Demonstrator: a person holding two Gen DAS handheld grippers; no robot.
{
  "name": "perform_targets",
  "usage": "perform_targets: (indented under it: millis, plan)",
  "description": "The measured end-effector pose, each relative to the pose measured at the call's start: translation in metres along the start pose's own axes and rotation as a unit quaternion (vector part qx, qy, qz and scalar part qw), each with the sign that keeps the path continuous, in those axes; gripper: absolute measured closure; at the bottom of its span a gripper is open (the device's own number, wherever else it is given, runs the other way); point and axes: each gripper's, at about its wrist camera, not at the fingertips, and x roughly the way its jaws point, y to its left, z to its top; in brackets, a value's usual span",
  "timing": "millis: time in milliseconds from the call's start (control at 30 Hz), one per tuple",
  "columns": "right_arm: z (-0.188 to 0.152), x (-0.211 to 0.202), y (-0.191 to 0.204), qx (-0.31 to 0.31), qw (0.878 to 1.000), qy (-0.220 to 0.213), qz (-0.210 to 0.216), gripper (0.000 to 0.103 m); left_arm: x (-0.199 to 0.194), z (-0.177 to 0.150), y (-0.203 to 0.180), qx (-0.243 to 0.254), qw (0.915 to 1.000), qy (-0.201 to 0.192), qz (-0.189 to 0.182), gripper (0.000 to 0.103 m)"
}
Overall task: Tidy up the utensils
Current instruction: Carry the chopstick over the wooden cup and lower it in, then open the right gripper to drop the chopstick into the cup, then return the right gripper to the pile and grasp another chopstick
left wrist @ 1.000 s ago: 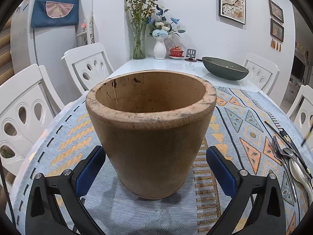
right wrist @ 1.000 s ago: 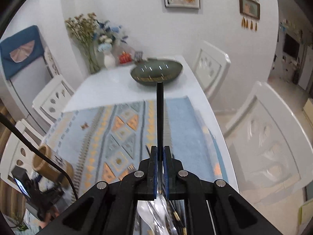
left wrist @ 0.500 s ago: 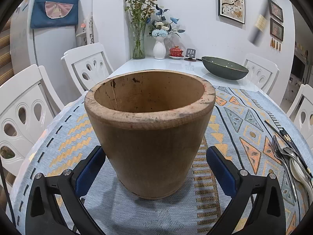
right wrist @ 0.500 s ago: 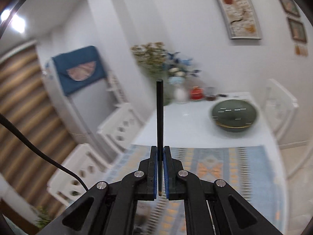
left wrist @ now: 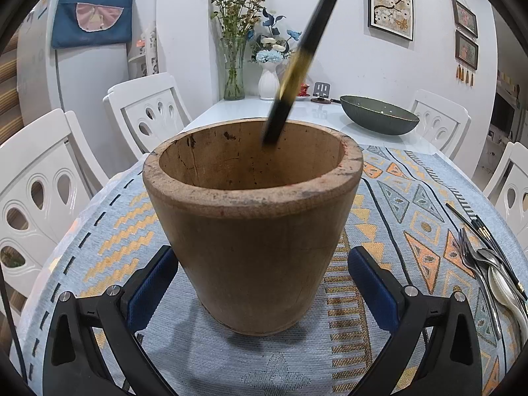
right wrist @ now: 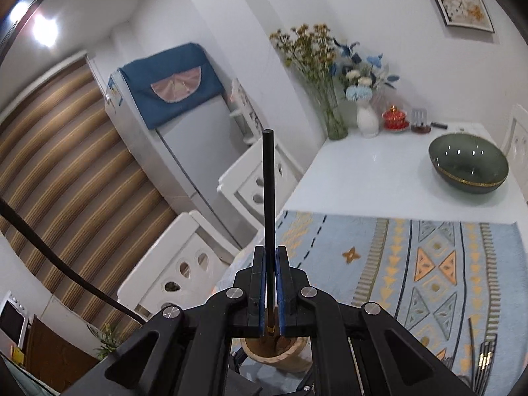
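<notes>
My right gripper (right wrist: 270,283) has its jaws clamped on a black chopstick (right wrist: 268,198), long axis running straight out ahead; its lower end hangs just over the wooden pot (left wrist: 252,217) mouth. My left gripper (left wrist: 264,283) stands wide open astride the pot's base, not touching. Remaining cutlery (left wrist: 488,264) lies on the table (left wrist: 412,231), right.

Black chopstick (left wrist: 298,56) tip inside wooden cup (left wrist: 254,231)
</notes>
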Motion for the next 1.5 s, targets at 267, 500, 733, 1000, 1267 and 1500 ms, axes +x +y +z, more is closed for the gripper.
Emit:
perform_targets:
  millis: [267,500,733,1000,1267,1500]
  plan:
    - [-0.013,0.022,-0.012,0.027,0.999,0.041,-0.006,0.098,0.0,0.0,-0.001,0.0,1.0,0.0,0.0,0.001]
    - [-0.015,0.035,-0.021,0.052,0.994,0.094,-0.005,0.094,0.0,0.0,-0.001,-0.001,1.0,0.001,0.0,0.001]
    - [-0.014,0.019,-0.036,0.067,0.994,0.088,-0.016,0.09,0.001,0.0,-0.002,-0.001,1.0,0.002,0.0,0.001]
    - [-0.01,-0.045,-0.075,0.105,0.992,0.035,-0.054,0.087,0.002,-0.001,-0.004,0.001,1.0,0.002,0.001,0.001]
    - [-0.024,-0.105,-0.115,0.132,0.982,0.005,-0.135,0.079,0.004,-0.001,-0.003,0.001,1.0,0.004,0.0,0.001]
    - [-0.042,-0.138,-0.154,0.169,0.966,0.001,-0.195,0.078,0.004,-0.001,-0.003,0.001,1.0,0.004,0.0,0.001]
